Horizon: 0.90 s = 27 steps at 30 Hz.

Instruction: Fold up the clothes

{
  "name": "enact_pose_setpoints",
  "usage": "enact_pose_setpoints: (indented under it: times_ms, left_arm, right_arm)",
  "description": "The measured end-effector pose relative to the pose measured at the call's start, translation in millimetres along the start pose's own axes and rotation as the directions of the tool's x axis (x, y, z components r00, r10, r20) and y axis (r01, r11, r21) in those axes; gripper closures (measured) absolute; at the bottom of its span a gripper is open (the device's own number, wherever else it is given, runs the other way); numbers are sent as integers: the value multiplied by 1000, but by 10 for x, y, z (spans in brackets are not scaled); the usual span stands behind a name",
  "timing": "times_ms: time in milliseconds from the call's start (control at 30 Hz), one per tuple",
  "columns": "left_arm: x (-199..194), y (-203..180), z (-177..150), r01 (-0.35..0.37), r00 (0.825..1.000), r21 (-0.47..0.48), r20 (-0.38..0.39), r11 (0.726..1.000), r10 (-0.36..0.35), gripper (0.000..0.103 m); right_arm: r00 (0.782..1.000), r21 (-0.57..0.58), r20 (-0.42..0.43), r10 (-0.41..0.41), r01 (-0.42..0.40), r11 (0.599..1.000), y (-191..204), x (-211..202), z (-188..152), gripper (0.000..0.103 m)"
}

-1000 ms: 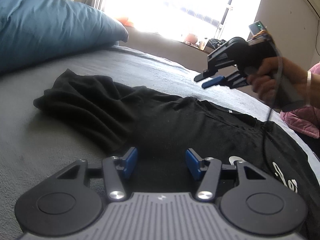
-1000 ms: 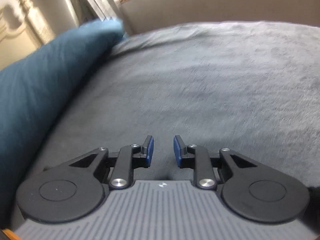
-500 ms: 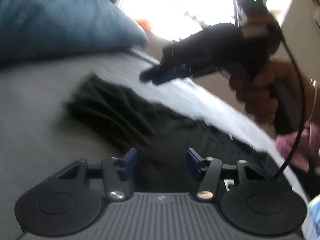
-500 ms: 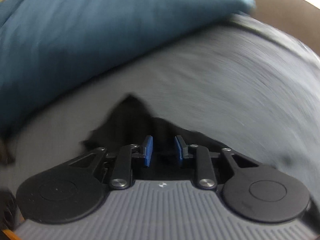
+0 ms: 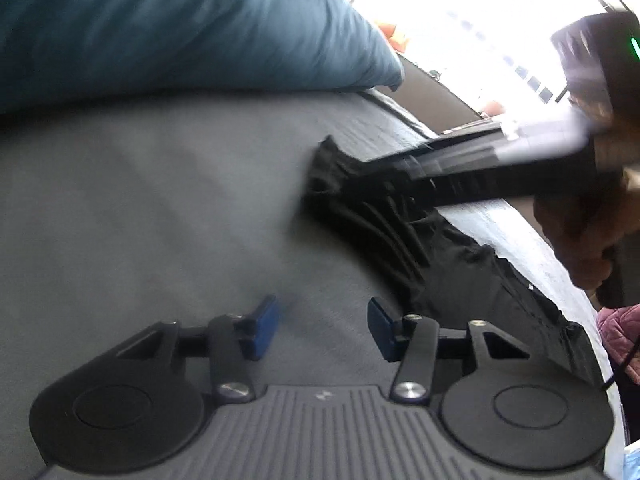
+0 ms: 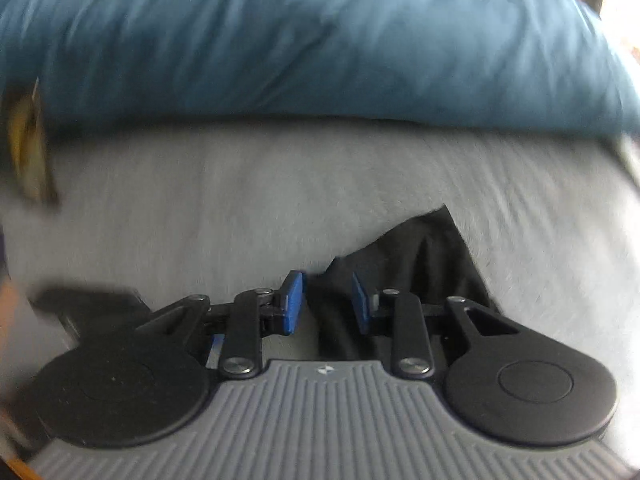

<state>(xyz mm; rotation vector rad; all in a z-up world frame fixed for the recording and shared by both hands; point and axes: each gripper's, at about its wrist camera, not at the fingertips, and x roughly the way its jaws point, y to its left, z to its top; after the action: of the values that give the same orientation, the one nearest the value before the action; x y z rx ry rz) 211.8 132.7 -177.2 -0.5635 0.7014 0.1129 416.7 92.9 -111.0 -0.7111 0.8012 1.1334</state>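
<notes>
Right gripper (image 6: pixel 326 302) – jaws slightly apart, unclamped – hovers directly over the black T-shirt's (image 6: pixel 420 256) sleeve end; left gripper (image 5: pixel 322 326), empty and closing, sits farther off.

Looking down my right gripper (image 6: pixel 326 300), I see its blue pads (image 6: pixel 292 302) standing a little apart, over the near edge of a black garment (image 6: pixel 420 256). The cloth shows in the gap between them, but I can't tell whether either pad touches it. The garment lies crumpled on a grey bedcover (image 6: pixel 240 200), one corner pointing up towards a large teal pillow (image 6: pixel 300 40) that fills the top. The picture is blurred, worst at the left edge.
</notes>
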Motion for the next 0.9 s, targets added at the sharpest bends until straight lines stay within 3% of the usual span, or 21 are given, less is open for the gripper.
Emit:
enact_pose_setpoints:
  times_ms: [67,167,233,267,333,400,467,500,600,667,767,900]
  left_arm:
    - [-50,72,-38,-16,1000,-1,-2,1000,16,52]
    - [-50,72,-62,-25,1000,14,11,1000,25,52]
    - [-39,31,-77,-28,999,35,23,999,28,51]
    - [-32,23,-86,-25,999,35,25,999,24,50]
    - [-26,13,-100,-17,999,31,30,999,16,50]
    - [-23,5,-106,-5,999,26,33,1000,4,50]
    - [5,-13,-105,10,999,26,32,1000,-10,50]
    - [16,-27,-111,14,999,32,32,999,-15,50]
    - [30,-53,-140,13,999,38,38,999,-15,49]
    - [32,-51,-160,11,999,39,45,999,-13,49]
    - [21,-32,-174,12,999,36,52,999,-14,48]
    - [-43,-28,-212,8,998,37,57,999,-10,48]
  right_arm:
    - [1000,-68,2,4,-4,998,99,24,-51,78]
    - [999,-75,-20,-29,27,997,158,198,-143,79]
    - [995,-60,-37,-97,95,994,173,391,-172,92]
    - [995,11,-24,-95,95,995,87,386,-189,99]
    - [997,263,66,-26,8,965,-214,260,-252,101]
    - [980,547,194,34,-137,826,-581,147,-469,101]
    - [947,733,311,83,-294,613,-839,166,-815,101]
    - [924,795,371,94,-368,483,-964,179,-992,101]
    - [906,883,420,58,-422,206,-1113,286,-1404,98]
    - [915,905,402,21,-401,139,-1148,295,-1540,98]
    - [913,901,408,-19,-398,173,-1128,176,-1518,98]
    - [927,894,370,-62,-337,296,-1118,16,-1285,97]
